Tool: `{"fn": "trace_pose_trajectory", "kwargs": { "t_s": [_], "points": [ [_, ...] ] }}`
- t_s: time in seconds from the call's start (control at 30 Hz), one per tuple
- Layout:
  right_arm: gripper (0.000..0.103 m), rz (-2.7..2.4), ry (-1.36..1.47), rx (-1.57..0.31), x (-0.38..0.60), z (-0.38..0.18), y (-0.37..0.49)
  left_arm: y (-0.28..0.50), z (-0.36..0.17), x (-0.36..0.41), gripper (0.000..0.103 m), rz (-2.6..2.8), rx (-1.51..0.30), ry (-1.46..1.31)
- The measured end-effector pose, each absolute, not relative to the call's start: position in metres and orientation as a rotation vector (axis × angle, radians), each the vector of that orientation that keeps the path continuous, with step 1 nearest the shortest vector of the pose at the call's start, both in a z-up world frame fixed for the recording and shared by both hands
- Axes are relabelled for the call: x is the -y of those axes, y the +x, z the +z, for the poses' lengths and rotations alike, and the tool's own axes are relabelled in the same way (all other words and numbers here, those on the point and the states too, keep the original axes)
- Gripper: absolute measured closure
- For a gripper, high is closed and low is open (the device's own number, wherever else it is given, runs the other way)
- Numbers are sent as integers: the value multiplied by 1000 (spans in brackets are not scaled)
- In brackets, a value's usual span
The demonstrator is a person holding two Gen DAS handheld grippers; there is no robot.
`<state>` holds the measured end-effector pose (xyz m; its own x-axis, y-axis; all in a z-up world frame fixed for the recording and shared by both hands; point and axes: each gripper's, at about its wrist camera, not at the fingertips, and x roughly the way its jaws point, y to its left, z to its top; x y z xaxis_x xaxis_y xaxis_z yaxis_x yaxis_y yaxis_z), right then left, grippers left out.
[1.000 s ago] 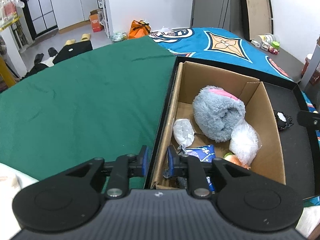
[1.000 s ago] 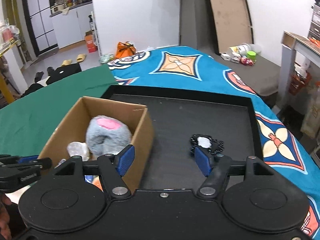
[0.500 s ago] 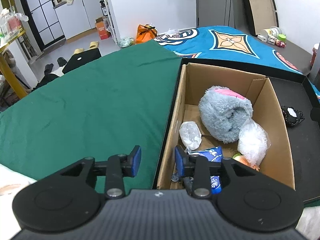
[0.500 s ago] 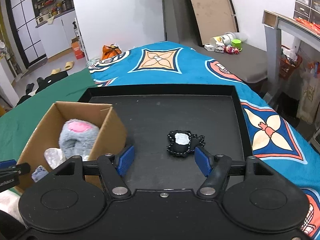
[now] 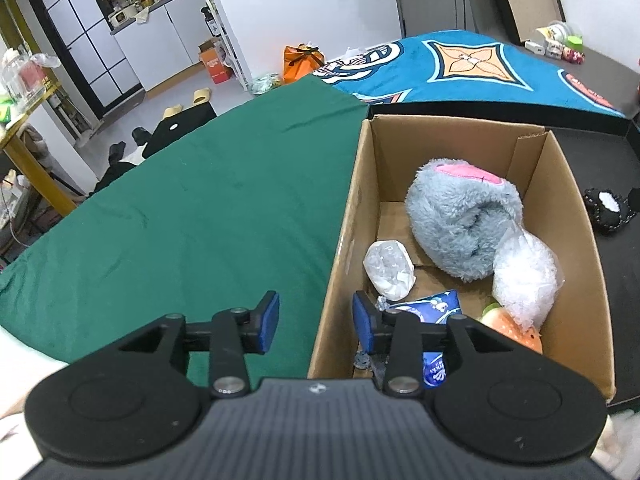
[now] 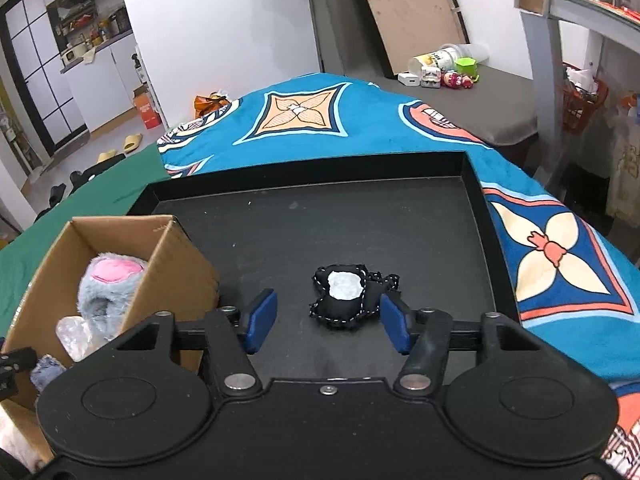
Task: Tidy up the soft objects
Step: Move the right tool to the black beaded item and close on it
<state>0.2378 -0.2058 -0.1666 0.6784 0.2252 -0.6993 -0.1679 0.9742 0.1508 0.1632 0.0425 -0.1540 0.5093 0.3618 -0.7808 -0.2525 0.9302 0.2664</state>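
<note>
A cardboard box (image 5: pixel 560 184) holds a grey and pink plush (image 5: pixel 460 224), two clear bags of white filling (image 5: pixel 524 276), a blue packet (image 5: pixel 432 306) and an orange soft toy (image 5: pixel 516 330). My left gripper (image 5: pixel 315 322) straddles the box's near left wall; its jaws are opening and the pads stand clear of the cardboard. A small black plush with a white patch (image 6: pixel 346 294) lies on the black tray (image 6: pixel 320 184). My right gripper (image 6: pixel 327 326) hovers just behind it, jaws closing. The toy sits between the fingertips and no pad presses on it.
A green cloth (image 5: pixel 200 220) covers the table left of the box (image 6: pixel 176 272). A blue patterned blanket (image 6: pixel 360 128) surrounds the tray on the far and right sides. Small toys and containers (image 6: pixel 444 68) stand on a grey surface at the back right.
The left jaws have spread apart from the box wall. The right gripper has come forward and down over the tray to the black plush, and its jaws have narrowed.
</note>
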Motion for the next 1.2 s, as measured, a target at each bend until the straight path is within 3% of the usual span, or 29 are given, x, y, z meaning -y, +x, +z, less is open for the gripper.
{"fn": "trace_pose_trajectory", "kwargs": {
  "t_s": [0.77,0.8,0.87,0.93,1.2],
  "points": [
    [54,274,-28,-790,194,-215,264,181,-169,-34,64,400,-1042,195],
    [55,263,-34,-799,195,-217,265,181,-169,-34,64,399,-1041,197],
    [71,248,-49,-813,195,-222,266,182,-169,-34,64,401,-1042,195],
    [78,231,-84,-813,193,-224,266,181,-169,-34,64,404,-1042,192],
    [81,231,-93,-830,197,-217,261,177,-166,-34,64,398,-1026,185]
  ]
}}
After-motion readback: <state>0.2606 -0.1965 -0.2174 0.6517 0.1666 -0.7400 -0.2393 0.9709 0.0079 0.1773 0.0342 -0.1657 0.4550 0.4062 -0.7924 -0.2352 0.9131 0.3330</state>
